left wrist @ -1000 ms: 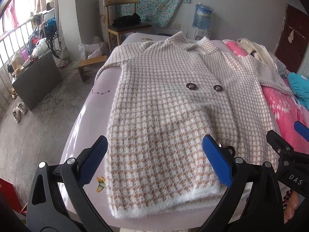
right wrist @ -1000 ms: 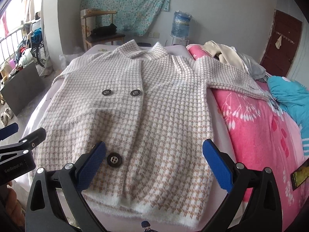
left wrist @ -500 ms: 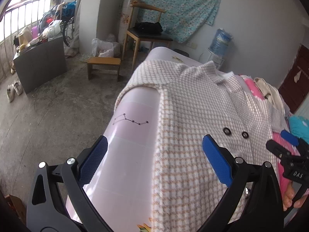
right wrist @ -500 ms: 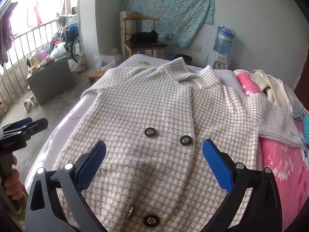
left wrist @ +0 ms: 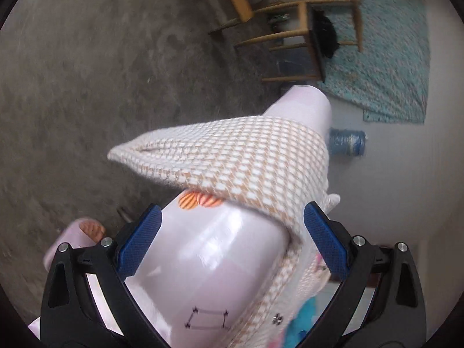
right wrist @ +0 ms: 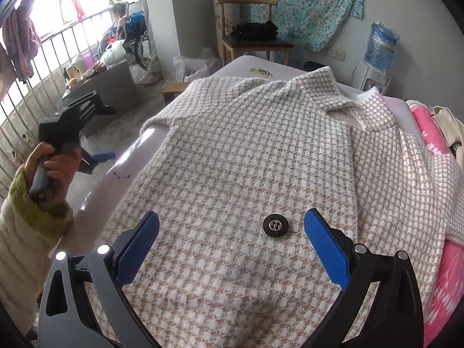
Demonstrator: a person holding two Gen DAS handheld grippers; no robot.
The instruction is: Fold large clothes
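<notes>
A beige-and-white houndstooth coat (right wrist: 255, 168) lies spread face up on a pale lilac bed (right wrist: 136, 148), collar at the far end, a dark button (right wrist: 275, 225) near the middle. My right gripper (right wrist: 232, 242) is open and empty, hovering over the coat's front. My left gripper (left wrist: 232, 242) is open and empty beside the bed's left edge, rolled sideways, with the coat's left sleeve (left wrist: 232, 156) hanging over the edge just ahead of it. It also shows in the right wrist view (right wrist: 98, 156), held out left of the bed.
A wooden chair (right wrist: 252, 40) with dark clothes stands past the bed's far end, a water bottle (right wrist: 382, 43) on a dispenser to its right. A pink floral blanket (right wrist: 446, 290) covers the bed's right side. A grey box (right wrist: 113, 92) and railing are on the left over concrete floor (left wrist: 87, 87).
My left gripper swung out left off the coat, rolled sideways and dropped to the hanging sleeve. My right gripper moved forward up the coat toward the collar.
</notes>
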